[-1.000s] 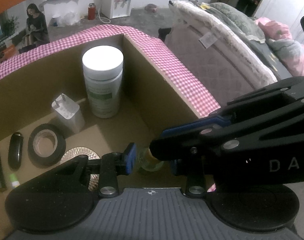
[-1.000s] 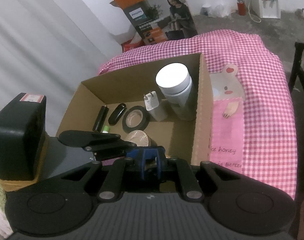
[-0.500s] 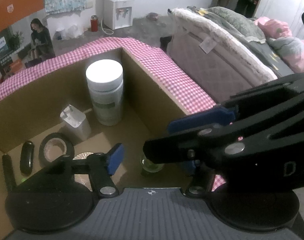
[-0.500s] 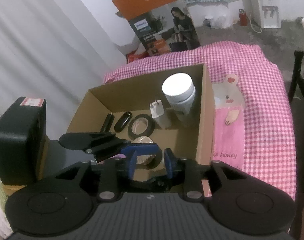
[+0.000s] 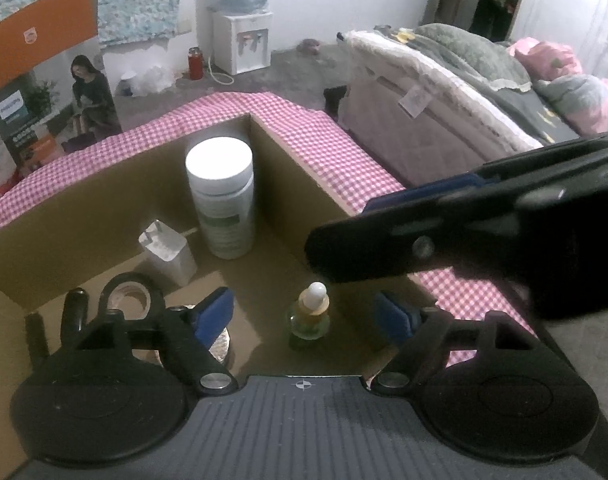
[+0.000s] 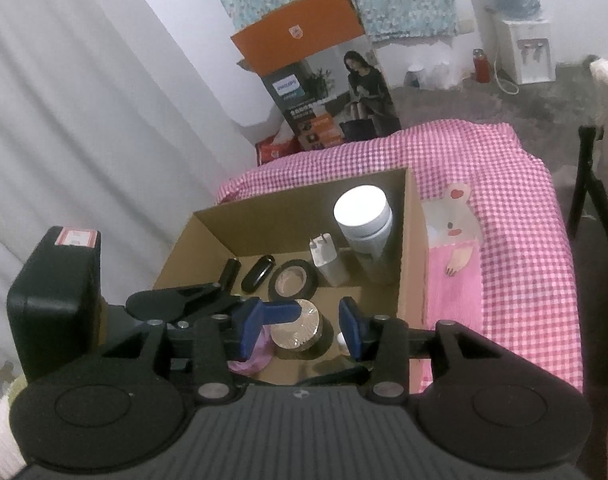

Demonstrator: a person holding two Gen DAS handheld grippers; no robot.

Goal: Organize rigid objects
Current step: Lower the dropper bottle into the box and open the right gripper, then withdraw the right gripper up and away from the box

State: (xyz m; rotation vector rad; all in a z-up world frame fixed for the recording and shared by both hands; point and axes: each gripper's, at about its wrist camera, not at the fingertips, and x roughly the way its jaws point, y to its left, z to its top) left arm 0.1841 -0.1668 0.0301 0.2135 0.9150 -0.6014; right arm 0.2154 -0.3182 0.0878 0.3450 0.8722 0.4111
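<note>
Since a second ago both grippers have let go and lifted: the left gripper (image 5: 304,316) is opening wide, its blue pads well clear of the small dropper bottle (image 5: 308,314) that now stands upright and free on the floor of the cardboard box (image 5: 304,184). That bottle is squat, of greenish glass with yellowish liquid, an amber collar and a white bulb on top. Crossing above it, the right gripper (image 6: 302,326) is opening too, nothing between its pads.
</note>
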